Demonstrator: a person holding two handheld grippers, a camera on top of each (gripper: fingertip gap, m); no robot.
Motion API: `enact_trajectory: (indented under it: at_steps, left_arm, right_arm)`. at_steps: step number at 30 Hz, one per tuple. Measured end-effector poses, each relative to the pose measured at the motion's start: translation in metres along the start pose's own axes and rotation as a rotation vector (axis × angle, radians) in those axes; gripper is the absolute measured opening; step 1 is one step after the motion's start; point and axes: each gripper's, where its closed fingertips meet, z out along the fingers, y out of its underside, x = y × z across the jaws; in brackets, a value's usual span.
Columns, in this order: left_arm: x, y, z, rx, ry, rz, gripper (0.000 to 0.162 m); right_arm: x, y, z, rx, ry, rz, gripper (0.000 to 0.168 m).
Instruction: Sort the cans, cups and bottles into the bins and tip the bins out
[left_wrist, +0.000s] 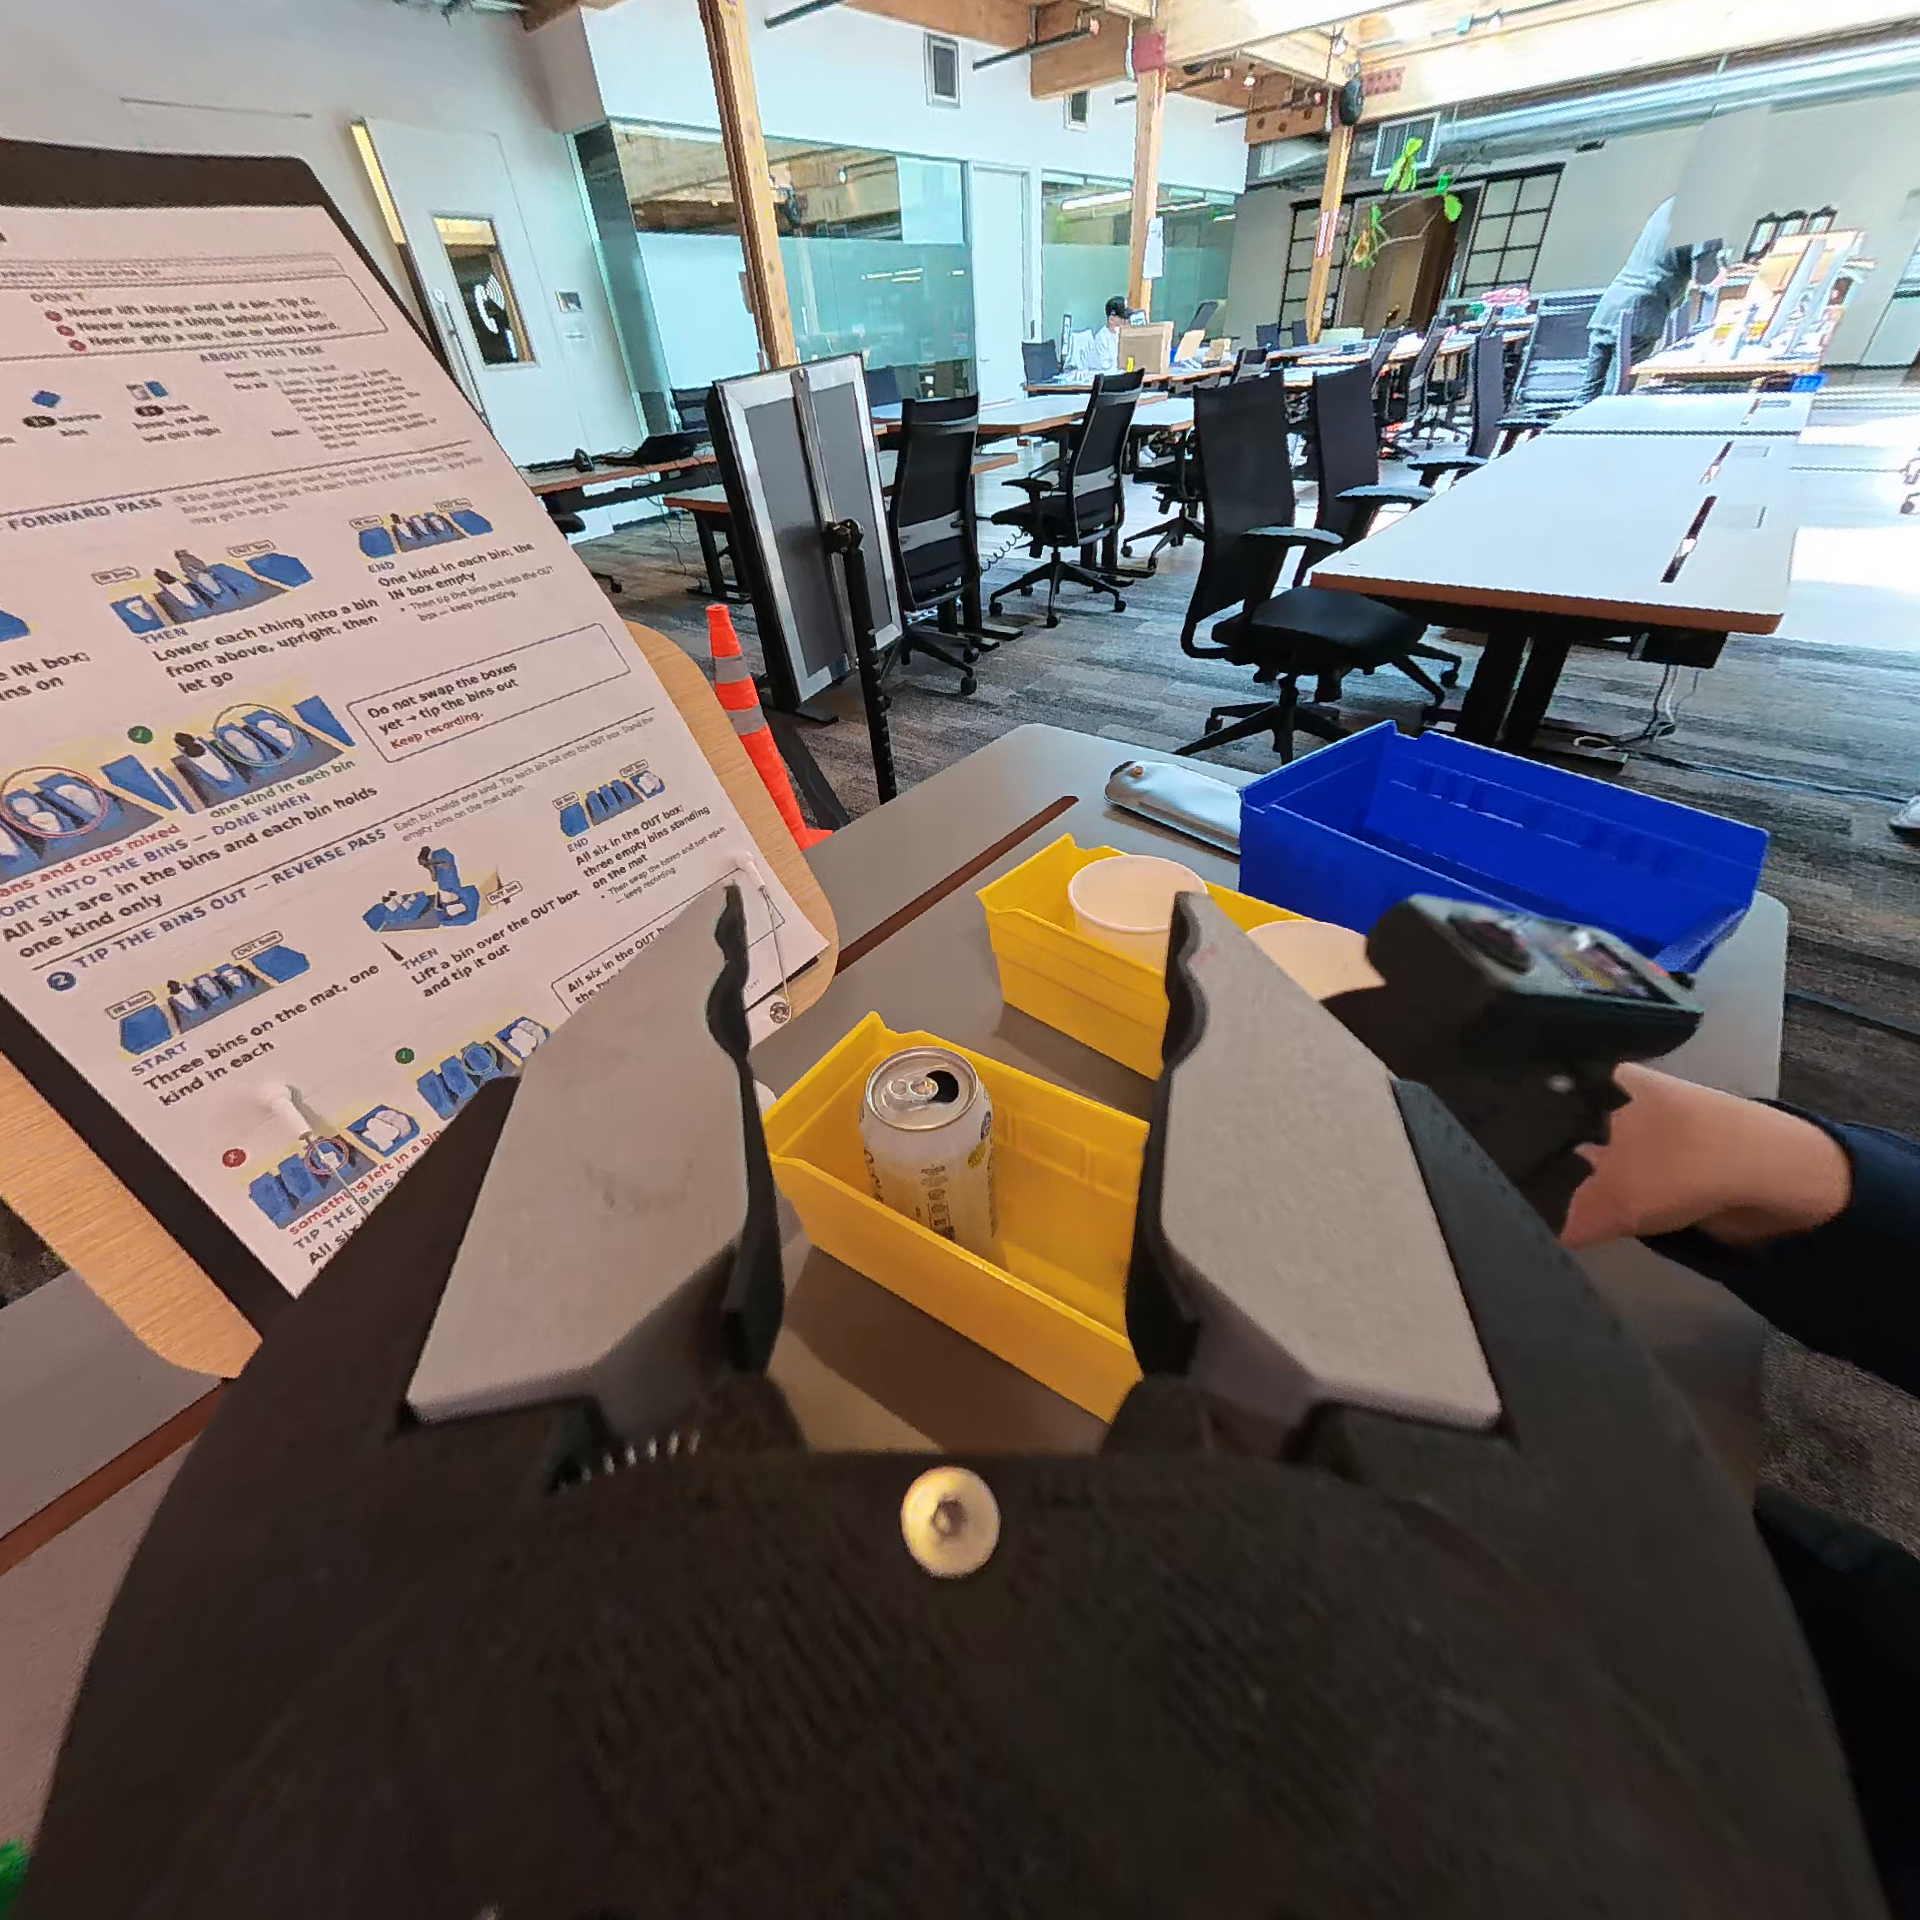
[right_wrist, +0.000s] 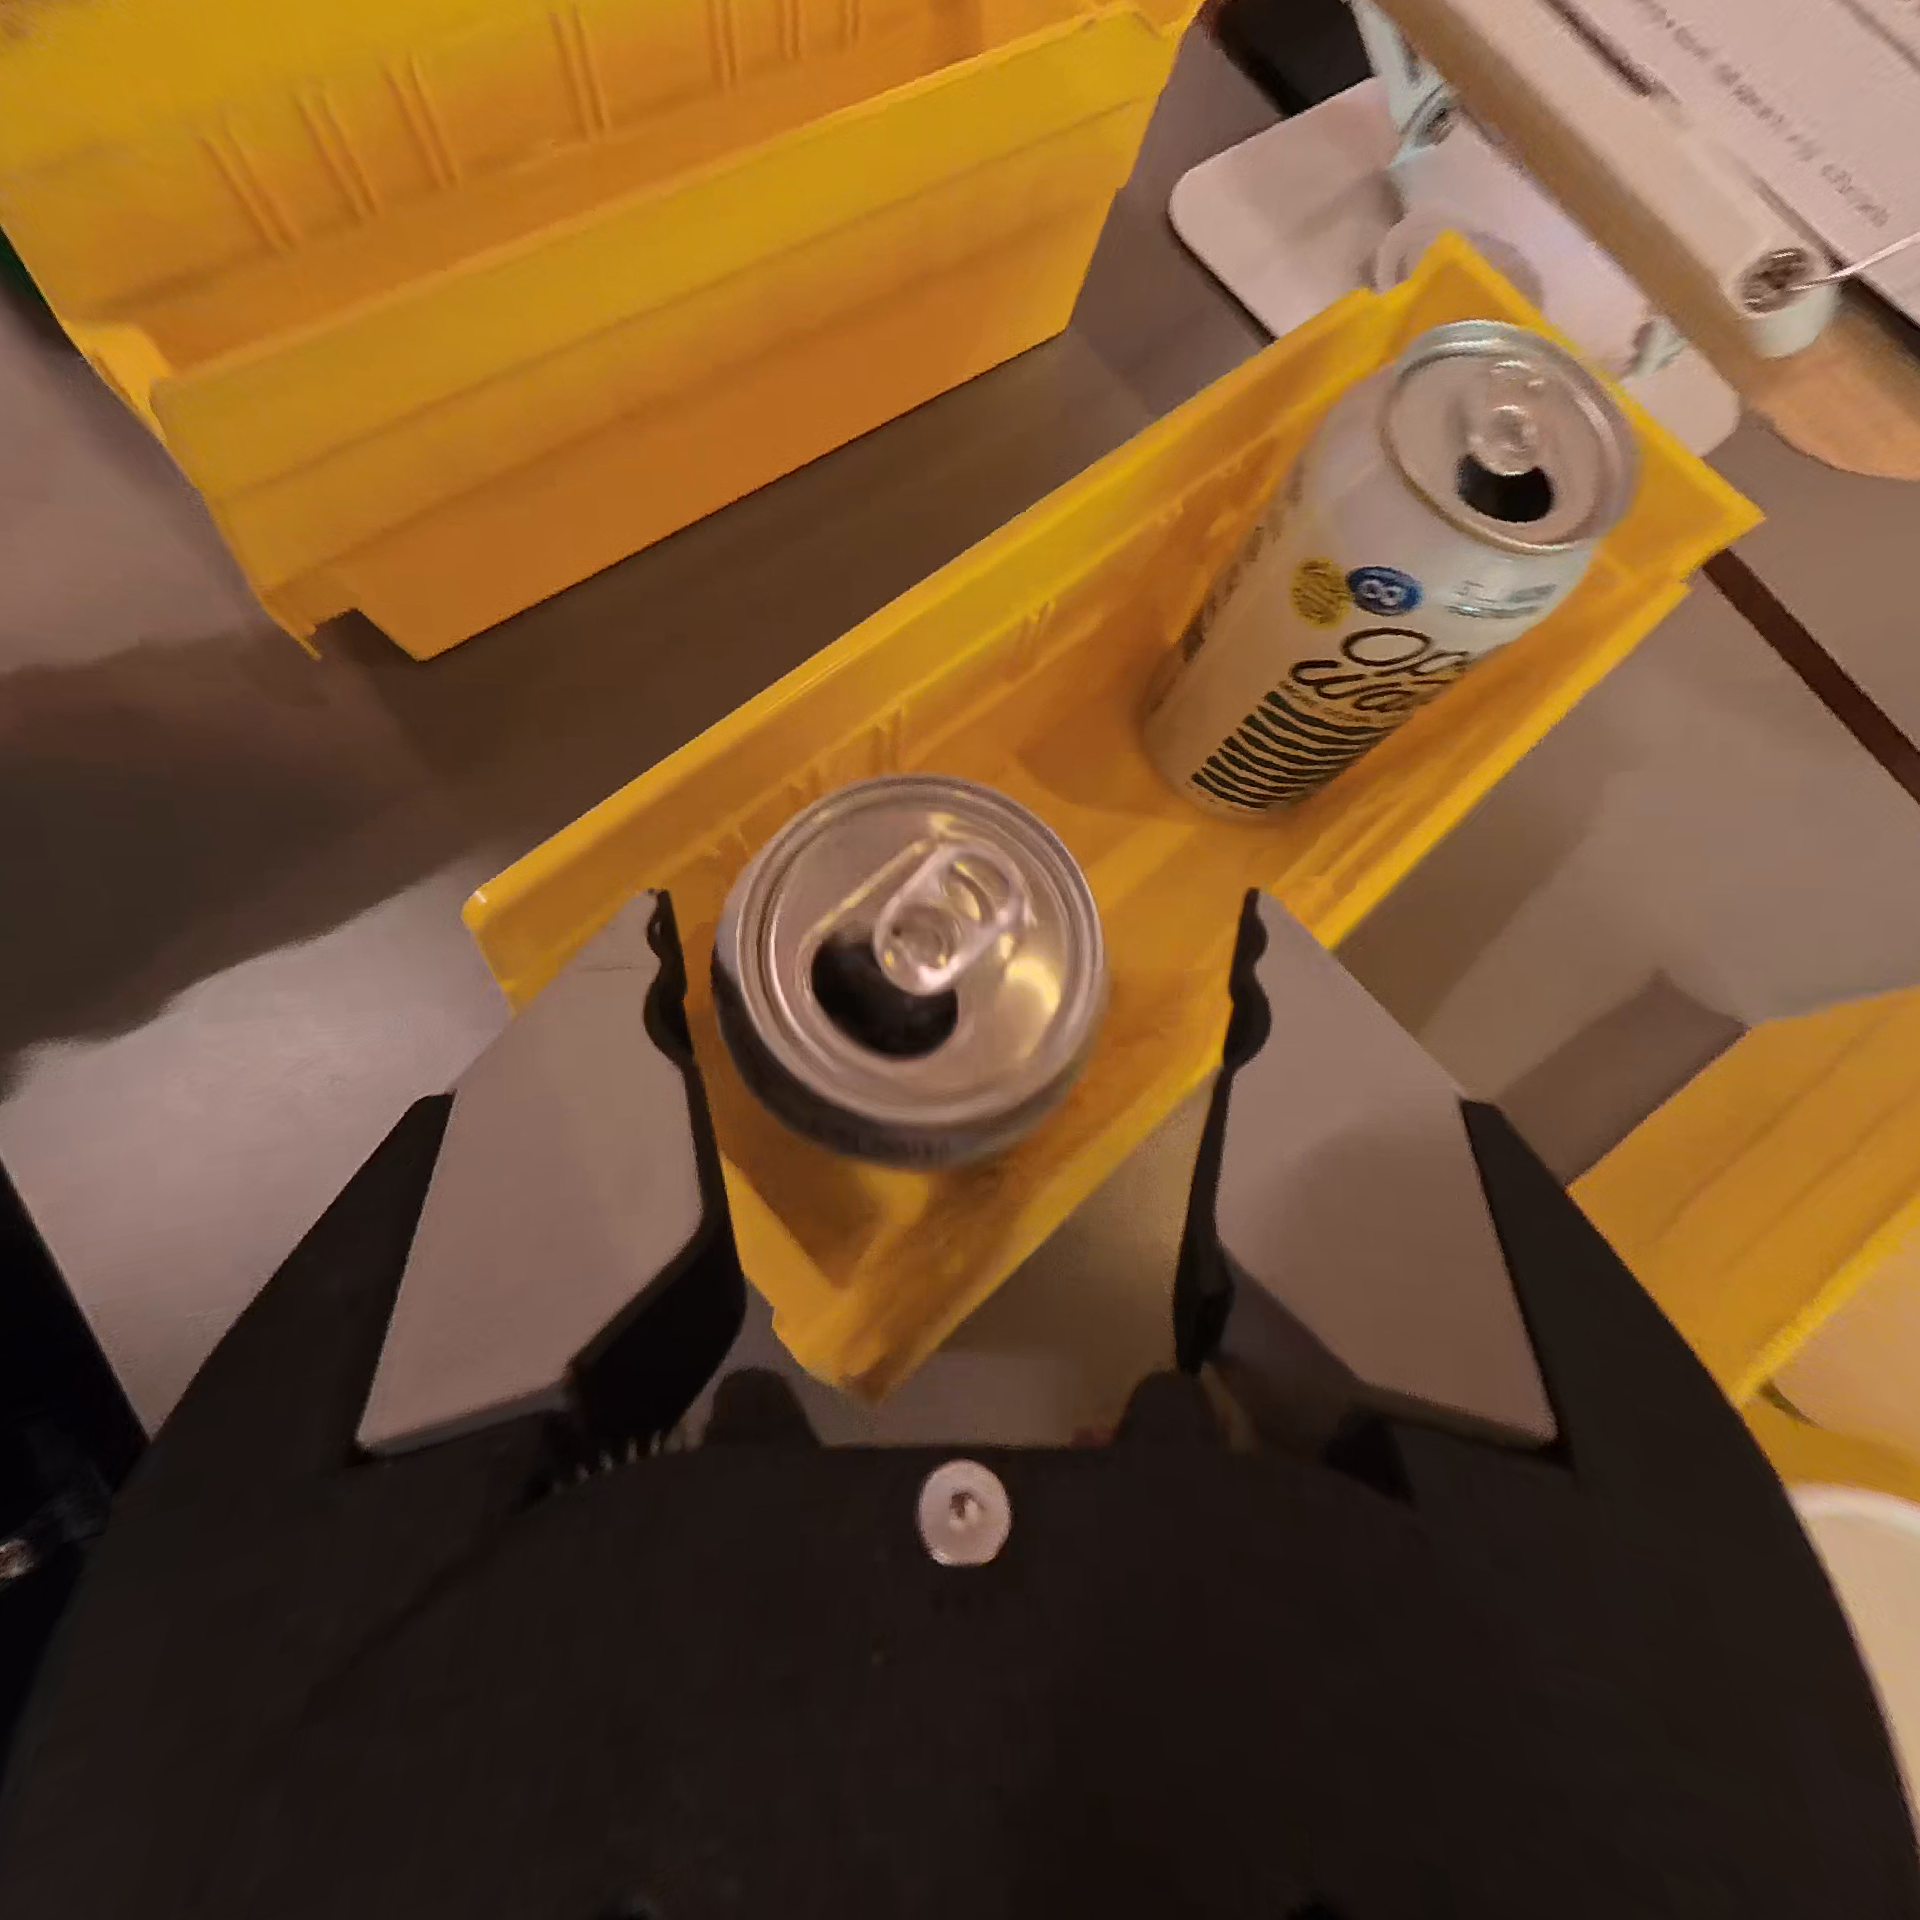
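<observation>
From the left wrist, the left tongs (left_wrist: 951, 1122) are spread wide and hold nothing. Past them a white can (left_wrist: 928, 1148) stands in a yellow bin (left_wrist: 940, 1309) on the bench (left_wrist: 914, 883).

From the right wrist, the right tongs (right_wrist: 961, 997) are spread around a dark can (right_wrist: 906, 966). It seems to touch neither finger, but the view is blurry.

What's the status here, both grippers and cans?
Left hand-held gripper open, empty. Right hand-held gripper open around near can; white can same yellow bin. Nothing blocking.
</observation>
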Motion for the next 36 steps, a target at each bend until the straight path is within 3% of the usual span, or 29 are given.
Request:
enact_trajectory:
  at_steps: [4,10,17,22,25,29,32,36]
  left_arm:
    - [0.001,0.000,-0.001,0.001,0.008,-0.001,0.079]
    - [0.005,-0.002,-0.001,0.008,0.019,0.004,0.078]
    - [0.021,-0.004,0.003,-0.009,0.004,0.060,0.078]
    - [0.021,0.002,-0.006,-0.034,-0.077,0.080,0.078]
    - [0.008,0.030,-0.030,-0.107,-0.155,0.105,0.074]
    - [-0.063,0.083,-0.091,-0.326,-0.399,0.069,0.068]
    - [-0.127,0.135,-0.139,-0.533,-0.511,-0.062,0.073]
    - [-0.190,0.208,-0.169,-0.734,-0.568,-0.297,0.054]
  right_arm:
    - [0.006,0.003,-0.031,0.104,0.028,0.112,0.098]
    - [0.004,0.038,-0.056,0.189,0.083,0.263,0.081]
    - [-0.022,0.056,-0.060,0.338,0.089,0.208,0.081]
    - [-0.031,0.083,-0.049,0.242,0.073,0.180,0.083]
    - [-0.037,0.093,-0.054,0.241,0.056,0.158,0.081]
    - [-0.039,0.116,-0.061,0.215,0.034,0.169,0.082]
    - [-0.033,0.132,-0.071,0.206,0.036,0.192,0.082]
    - [-0.029,0.137,-0.085,0.238,0.007,0.250,0.082]
